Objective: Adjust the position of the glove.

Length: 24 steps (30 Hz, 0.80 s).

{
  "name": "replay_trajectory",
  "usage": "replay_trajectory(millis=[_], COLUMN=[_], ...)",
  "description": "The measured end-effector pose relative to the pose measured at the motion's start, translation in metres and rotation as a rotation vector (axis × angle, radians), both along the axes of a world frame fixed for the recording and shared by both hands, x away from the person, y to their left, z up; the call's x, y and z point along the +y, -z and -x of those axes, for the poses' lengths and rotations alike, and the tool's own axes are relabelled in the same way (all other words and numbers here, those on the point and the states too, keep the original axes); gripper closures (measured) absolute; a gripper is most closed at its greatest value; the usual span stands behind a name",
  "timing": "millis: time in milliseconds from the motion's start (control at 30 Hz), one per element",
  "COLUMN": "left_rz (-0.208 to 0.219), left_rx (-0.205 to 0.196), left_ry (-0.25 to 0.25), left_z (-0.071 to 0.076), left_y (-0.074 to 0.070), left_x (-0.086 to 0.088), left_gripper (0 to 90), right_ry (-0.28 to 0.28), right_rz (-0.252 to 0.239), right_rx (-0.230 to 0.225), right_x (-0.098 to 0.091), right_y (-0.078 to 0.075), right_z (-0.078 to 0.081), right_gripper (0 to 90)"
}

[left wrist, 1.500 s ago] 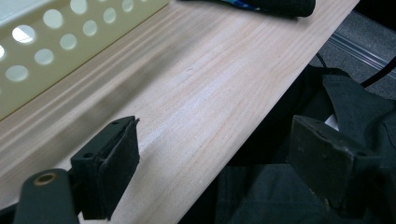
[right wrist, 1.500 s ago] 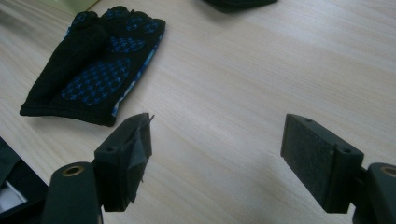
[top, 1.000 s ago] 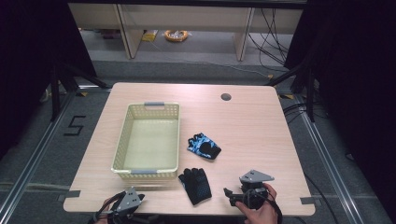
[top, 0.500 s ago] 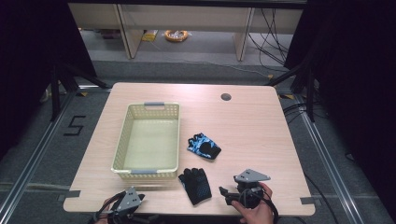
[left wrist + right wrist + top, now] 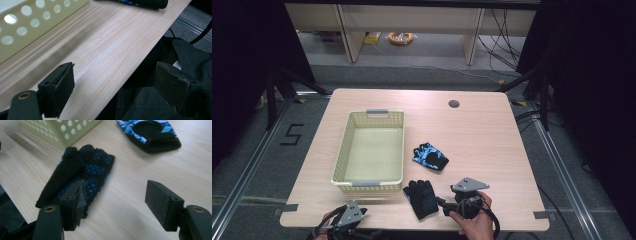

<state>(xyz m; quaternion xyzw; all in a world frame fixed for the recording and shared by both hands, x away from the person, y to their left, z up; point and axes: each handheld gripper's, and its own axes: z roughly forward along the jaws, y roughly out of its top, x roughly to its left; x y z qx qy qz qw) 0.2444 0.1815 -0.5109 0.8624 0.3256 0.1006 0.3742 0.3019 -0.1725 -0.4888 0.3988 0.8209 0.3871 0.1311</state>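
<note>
A black glove with blue dots point(image 5: 422, 198) point(image 5: 82, 173) lies flat near the table's front edge, just right of the basket's front corner. A blue camouflage glove point(image 5: 430, 156) point(image 5: 150, 133) lies farther back, beside the basket. My right gripper point(image 5: 445, 206) point(image 5: 117, 197) is open and low over the table, its jaws pointing at the black glove; one jaw reaches over the glove's near end, the other stands over bare wood. My left gripper point(image 5: 348, 221) point(image 5: 117, 82) is open at the table's front edge, nothing between its jaws.
A cream perforated basket point(image 5: 343, 155) point(image 5: 22, 27) point(image 5: 67, 130) with grey handles stands empty at the left centre of the wooden table point(image 5: 482, 135). A round cable hole point(image 5: 454, 104) sits at the back right. Dark cloth point(image 5: 160, 105) hangs below the front edge.
My right gripper has slid a little to the left, closer to the black glove. The left gripper and both gloves have stayed put.
</note>
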Motion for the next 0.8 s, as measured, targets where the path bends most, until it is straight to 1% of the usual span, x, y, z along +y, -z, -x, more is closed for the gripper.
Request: replay_trajectory(millis=[67,100,133,167,200,233,300,333,367,400,433,467,500,533,567,600,633,667,700,733,767,800], left_rz=[-0.009,-0.008,0.014,-0.005,-0.005,-0.01,-0.001,-0.001,0.006,-0.008,0.016,-0.008,-0.004,-0.009,0.0,-0.001,-0.008,-0.008,-0.004,-0.002,0.002,0.0], left_rx=[-0.002,-0.003,0.001,-0.005,-0.009,-0.003,0.011,0.011,0.006,-0.004,0.0,-0.005,-0.005,-0.003,0.01,0.009,0.001,0.001,-0.004,0.006,0.006,0.007], left_ry=[0.0,-0.001,-0.01,-0.006,-0.005,-0.003,-0.01,-0.01,-0.009,0.003,-0.008,0.001,-0.004,0.001,-0.018,-0.012,0.002,0.002,-0.003,-0.021,-0.014,-0.017], left_z=[0.0,0.0,0.0,-0.001,-0.001,-0.001,0.001,0.001,0.001,0.0,0.001,0.0,0.0,-0.001,0.0,0.0,0.0,0.0,0.0,0.0,0.0,0.0], left_y=[0.0,0.0,0.0,0.0,0.0,0.0,0.001,0.0,0.0,0.0,0.0,-0.001,0.0,0.0,0.001,0.001,0.0,0.0,0.001,0.001,0.0,0.0], left_x=[0.0,0.0,-0.001,0.0,0.0,0.0,-0.001,-0.001,-0.001,0.0,-0.001,0.001,0.0,0.0,-0.001,-0.001,-0.001,-0.001,0.0,-0.001,0.0,0.0], left_gripper=[15.9,16.0,15.9,15.9,16.0,15.9,15.9,15.9,15.9,16.0,16.0,15.9,16.0,15.9,16.0,16.0,15.9,15.9,15.9,16.0,16.0,16.0], right_ry=[0.001,-0.01,-0.009,-0.013,-0.014,-0.023,-0.024,-0.02,-0.027,-0.022,-0.034,-0.021,-0.013,-0.01,-0.002,-0.002,-0.016,-0.016,-0.013,0.005,0.009,0.009], right_rz=[-0.005,0.007,-0.013,0.006,0.01,0.02,0.018,0.016,0.022,0.02,0.014,0.014,0.01,0.02,0.022,0.022,0.012,0.012,0.026,0.027,0.025,0.03], right_rx=[0.001,0.004,0.02,0.008,0.025,0.021,0.022,0.015,0.006,0.022,0.015,0.026,0.044,0.042,0.063,0.063,0.069,0.069,0.061,0.075,0.077,0.079], right_x=[0.003,0.005,0.008,0.01,0.013,0.017,0.019,0.021,0.022,0.023,0.024,0.026,0.028,0.029,0.032,0.032,0.033,0.033,0.034,0.035,0.036,0.037], right_y=[0.0,0.0,0.001,0.001,0.001,0.002,0.002,0.004,0.004,0.004,0.005,0.005,0.005,0.006,0.008,0.008,0.011,0.011,0.012,0.013,0.014,0.016], right_z=[0.0,-0.001,-0.002,-0.003,-0.003,-0.005,-0.005,-0.006,-0.008,-0.008,-0.01,-0.011,-0.01,-0.012,-0.013,-0.013,-0.015,-0.015,-0.016,-0.015,-0.015,-0.016], right_gripper=[38.0,38.1,38.7,40.2,40.9,43.3,44.2,45.4,45.9,46.4,47.1,47.6,47.9,48.9,49.4,49.4,50.3,50.3,50.5,51.6,52.5,53.1])
